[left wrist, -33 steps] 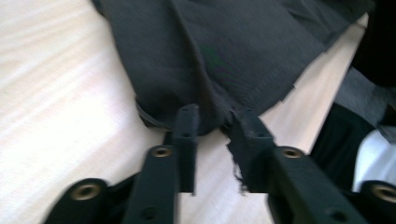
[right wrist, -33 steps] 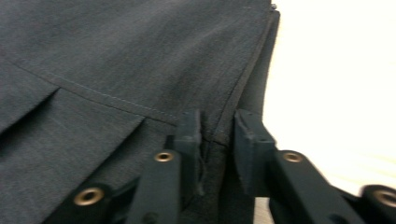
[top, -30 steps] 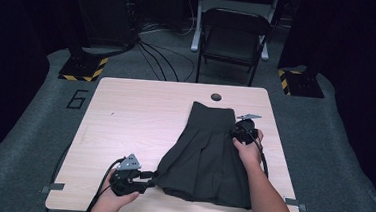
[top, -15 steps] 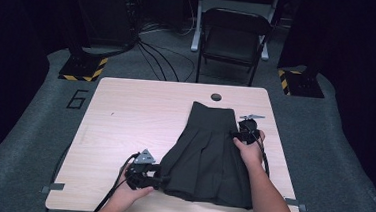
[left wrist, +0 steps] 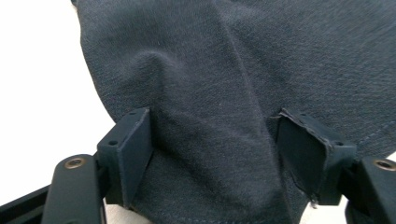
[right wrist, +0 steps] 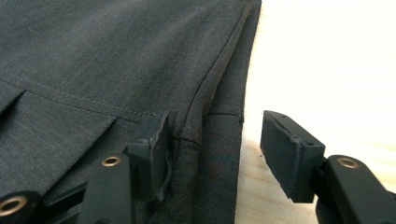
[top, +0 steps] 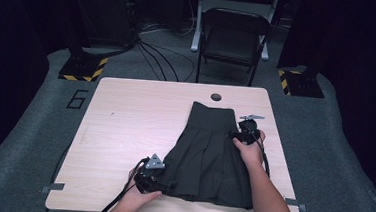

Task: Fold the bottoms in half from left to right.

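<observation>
Skirt (top: 207, 157) lies flat at the tabletop's (top: 140, 117) right; we seem finished smoothing. Left gripper (left wrist: 215, 154) has just spread, hem loose between its jaws. Right gripper (right wrist: 215, 149), just opening, straddles the side seam.

Skirt (top: 207, 157) on table (top: 134, 127) — chair (top: 233, 39) behind.

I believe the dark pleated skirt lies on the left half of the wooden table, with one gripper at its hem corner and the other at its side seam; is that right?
Not quite: the high view shows the skirt on the right half of the table. The rest holds: the left gripper is at its hem corner, the right gripper at its side seam.
</observation>
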The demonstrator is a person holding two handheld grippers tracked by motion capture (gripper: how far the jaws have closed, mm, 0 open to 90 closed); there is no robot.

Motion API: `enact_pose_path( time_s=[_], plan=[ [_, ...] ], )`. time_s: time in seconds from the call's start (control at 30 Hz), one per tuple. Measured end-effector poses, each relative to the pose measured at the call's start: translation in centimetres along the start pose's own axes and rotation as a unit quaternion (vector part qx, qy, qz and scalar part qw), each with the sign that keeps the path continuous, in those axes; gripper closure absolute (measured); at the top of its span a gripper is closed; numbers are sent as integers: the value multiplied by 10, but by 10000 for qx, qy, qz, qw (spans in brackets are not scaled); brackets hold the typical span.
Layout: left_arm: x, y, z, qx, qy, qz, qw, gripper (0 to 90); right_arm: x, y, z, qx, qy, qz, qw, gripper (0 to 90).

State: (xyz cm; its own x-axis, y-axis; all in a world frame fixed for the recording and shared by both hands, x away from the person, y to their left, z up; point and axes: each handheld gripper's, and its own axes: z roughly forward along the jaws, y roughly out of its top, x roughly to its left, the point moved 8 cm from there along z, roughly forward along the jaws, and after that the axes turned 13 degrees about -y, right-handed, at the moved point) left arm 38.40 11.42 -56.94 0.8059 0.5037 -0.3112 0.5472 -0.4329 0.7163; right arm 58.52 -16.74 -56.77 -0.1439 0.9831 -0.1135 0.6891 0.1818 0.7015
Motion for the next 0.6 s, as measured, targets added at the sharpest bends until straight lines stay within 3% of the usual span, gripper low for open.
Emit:
enact_pose_path(
  time_s=[0.17,0.37,0.47,0.6],
  plan=[
    [2,0,5,35,189,220,9996,204,-2,0,1,23,62,92,9999,394],
    [2,0,8,52,210,236,9995,177,-1,-1,2,60,151,185,9997,401],
    [1,1,10,-17,188,348,9992,244,-1,-2,2,82,332,243,9991,460],
    [-3,3,12,-148,2,287,9995,393,1,-2,1,88,501,182,9985,549]
  ],
)
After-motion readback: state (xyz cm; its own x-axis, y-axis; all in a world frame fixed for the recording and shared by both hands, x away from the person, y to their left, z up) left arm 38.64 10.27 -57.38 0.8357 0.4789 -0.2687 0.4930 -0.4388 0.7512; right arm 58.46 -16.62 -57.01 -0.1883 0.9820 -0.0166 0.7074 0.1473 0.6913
